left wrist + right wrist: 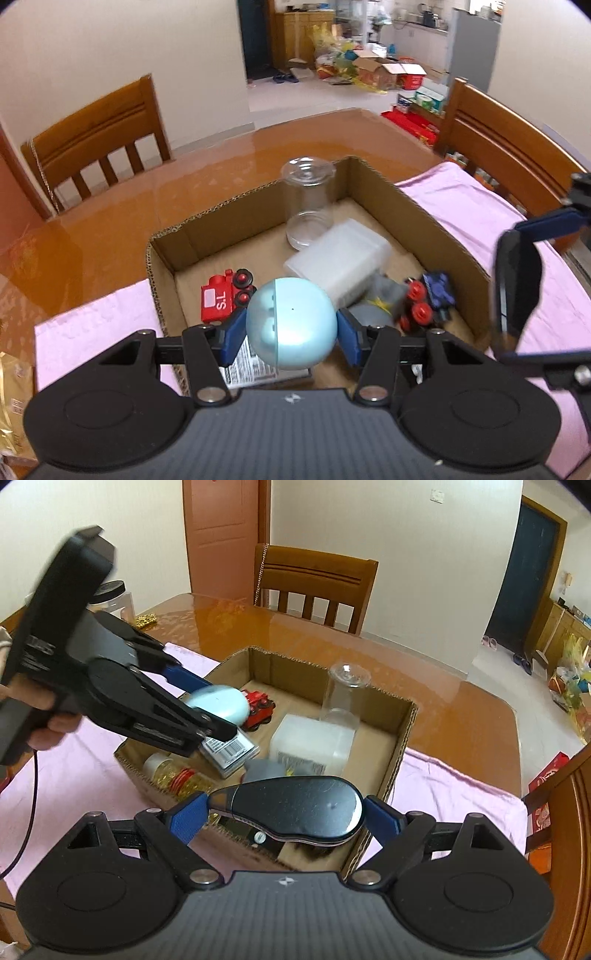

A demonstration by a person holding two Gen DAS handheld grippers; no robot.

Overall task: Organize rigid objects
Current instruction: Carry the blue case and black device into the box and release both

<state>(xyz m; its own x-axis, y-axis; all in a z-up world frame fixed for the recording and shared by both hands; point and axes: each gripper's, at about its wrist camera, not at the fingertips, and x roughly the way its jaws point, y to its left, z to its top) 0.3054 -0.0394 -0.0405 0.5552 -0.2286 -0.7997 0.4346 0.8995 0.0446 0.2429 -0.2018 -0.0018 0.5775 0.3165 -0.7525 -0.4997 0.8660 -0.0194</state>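
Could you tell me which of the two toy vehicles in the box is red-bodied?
The toy train marked "S.L" by the left wall; the other toy has a blue body.

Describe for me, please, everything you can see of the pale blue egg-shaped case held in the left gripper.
The pale blue case is a smooth, rounded, egg-like shell, seemingly matte plastic, with a seam splitting it into two halves and a tiny dark dot on its front. It looks closed. The left gripper is shut on it, its blue pads pressing opposite sides, and holds it in the air above the near end of the cardboard box, clear of the toys beneath. Nothing else touches it.
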